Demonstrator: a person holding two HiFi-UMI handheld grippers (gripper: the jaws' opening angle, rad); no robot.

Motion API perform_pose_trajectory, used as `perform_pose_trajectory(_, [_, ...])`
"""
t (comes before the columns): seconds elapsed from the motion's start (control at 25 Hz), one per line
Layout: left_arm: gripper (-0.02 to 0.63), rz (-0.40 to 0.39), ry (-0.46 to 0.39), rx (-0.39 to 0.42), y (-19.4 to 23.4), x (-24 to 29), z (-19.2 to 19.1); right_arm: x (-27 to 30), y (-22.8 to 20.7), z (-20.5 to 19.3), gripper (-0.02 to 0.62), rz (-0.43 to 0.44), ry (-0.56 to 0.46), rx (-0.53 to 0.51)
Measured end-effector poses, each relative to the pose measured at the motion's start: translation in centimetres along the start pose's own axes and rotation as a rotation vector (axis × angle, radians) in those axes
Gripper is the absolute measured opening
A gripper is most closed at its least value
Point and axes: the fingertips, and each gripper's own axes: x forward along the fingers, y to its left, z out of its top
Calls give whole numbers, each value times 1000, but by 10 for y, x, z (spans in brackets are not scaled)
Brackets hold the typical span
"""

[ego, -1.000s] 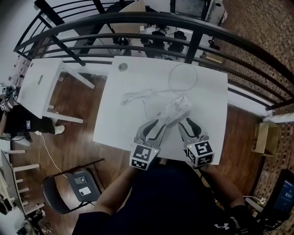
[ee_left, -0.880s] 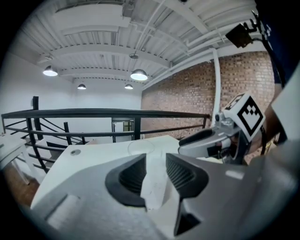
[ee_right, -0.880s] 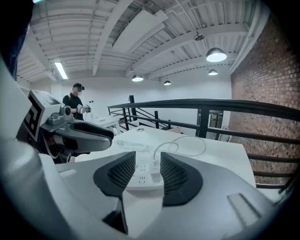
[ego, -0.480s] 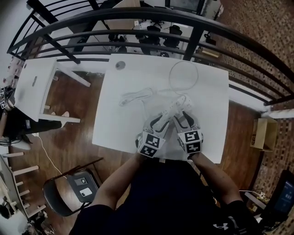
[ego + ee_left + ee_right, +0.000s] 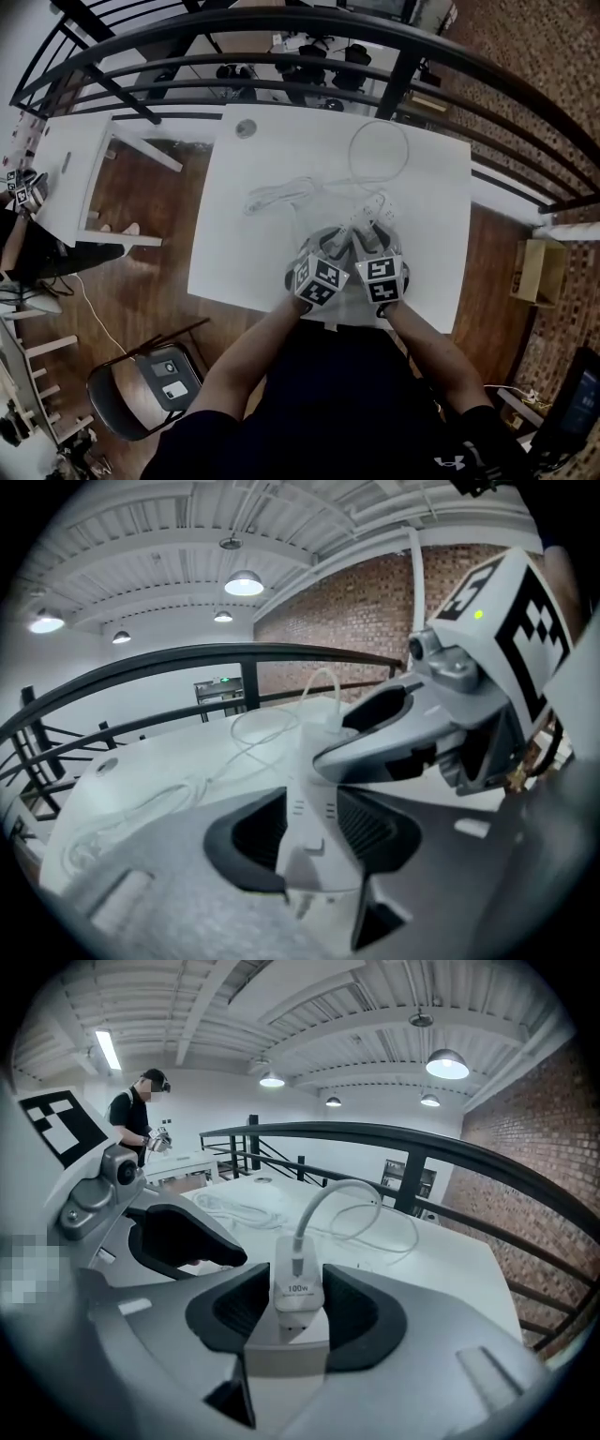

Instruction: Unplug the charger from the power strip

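1. Both grippers are down on the white table point(image 5: 253, 253), side by side low in the centre of the head view.
2. The left gripper point(image 5: 319, 829) has its jaws spread wide. They have just been opening, and the power strip point(image 5: 368, 214) lies between the pads without being pinched.
3. The right gripper point(image 5: 300, 1309) brackets the charger point(image 5: 298, 1283) at mid-frame in its own view. Its jaws have just been closing a touch, but there are still gaps on both sides, so it has no grip yet.
4. The charger is seated upright in the strip, and its cable point(image 5: 328, 1199) arches up and away toward the upper right.
5. Here is the danger: if the right gripper pulls while the left is unclamped, the whole strip is likely to lift with the plug.
6. The next risk is a shallow or high bite. Pads landing near the cable root rather than on the charger body could slip off or strain the cable.
7. The two grippers are packed tight, so a sideways tug could knock one into the other or lever the prongs crooked.
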Motion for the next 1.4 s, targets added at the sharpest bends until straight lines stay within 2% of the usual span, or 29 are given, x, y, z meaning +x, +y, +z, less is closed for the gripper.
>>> perform_pose_trajectory(0.4, [172, -21, 11, 39, -5, 6, -11, 0, 1, 3, 146, -5, -2, -32])
perform_pose_trajectory(0.88, [172, -25, 16, 18, -4, 8, -10, 1, -1, 3, 144, -11, 11, -40])
perform_pose_trajectory(1.4, [170, -24, -7, -1, -14, -8, -22, -14, 15, -8, 143, -8, 20, -23])
